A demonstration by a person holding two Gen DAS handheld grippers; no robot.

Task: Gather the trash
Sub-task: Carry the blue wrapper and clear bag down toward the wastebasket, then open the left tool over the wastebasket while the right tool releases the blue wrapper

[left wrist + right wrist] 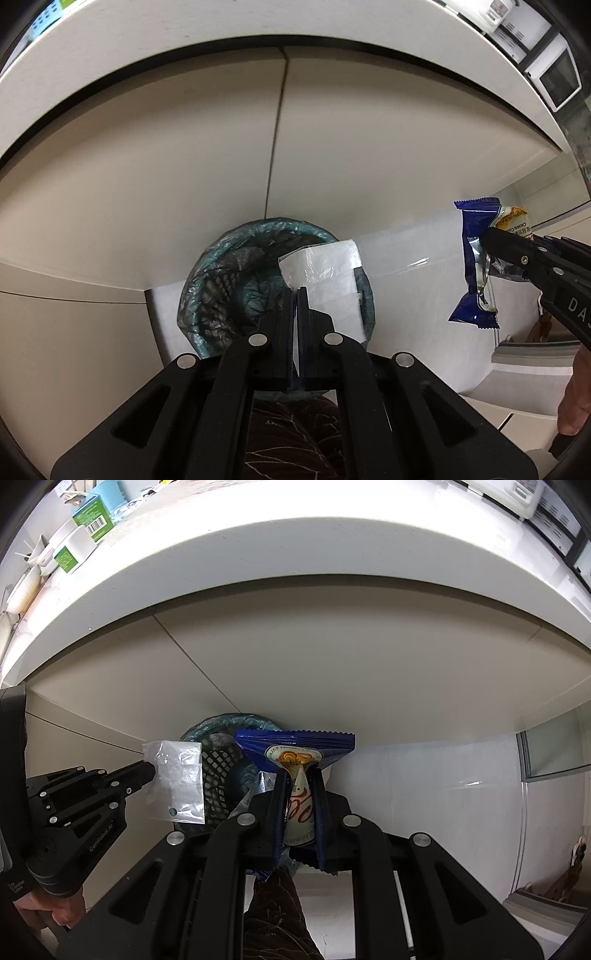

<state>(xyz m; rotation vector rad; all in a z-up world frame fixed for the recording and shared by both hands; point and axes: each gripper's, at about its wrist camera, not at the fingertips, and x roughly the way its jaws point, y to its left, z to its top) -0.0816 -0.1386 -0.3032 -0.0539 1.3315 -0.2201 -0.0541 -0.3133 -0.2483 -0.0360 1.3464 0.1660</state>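
Note:
A black mesh waste bin (221, 291) with a teal liner stands on the floor against the cabinet, below both grippers. My left gripper (297, 295) is shut on a clear plastic bag (325, 273), which hangs over the bin's right half. From the right wrist view the same clear plastic bag (181, 779) hangs at the left gripper (149, 771). My right gripper (298, 775) is shut on a blue snack wrapper (295, 746), just right of the bin (218, 771). In the left wrist view that blue wrapper (474, 258) dangles from the right gripper (487, 236) over white floor.
A white countertop edge (295, 572) overhangs the beige cabinet doors (184, 166) behind the bin. Green and blue boxes (92, 517) stand on the counter at the left. A dark patterned trouser leg (273, 915) is below the grippers. White floor tiles (413, 280) lie right of the bin.

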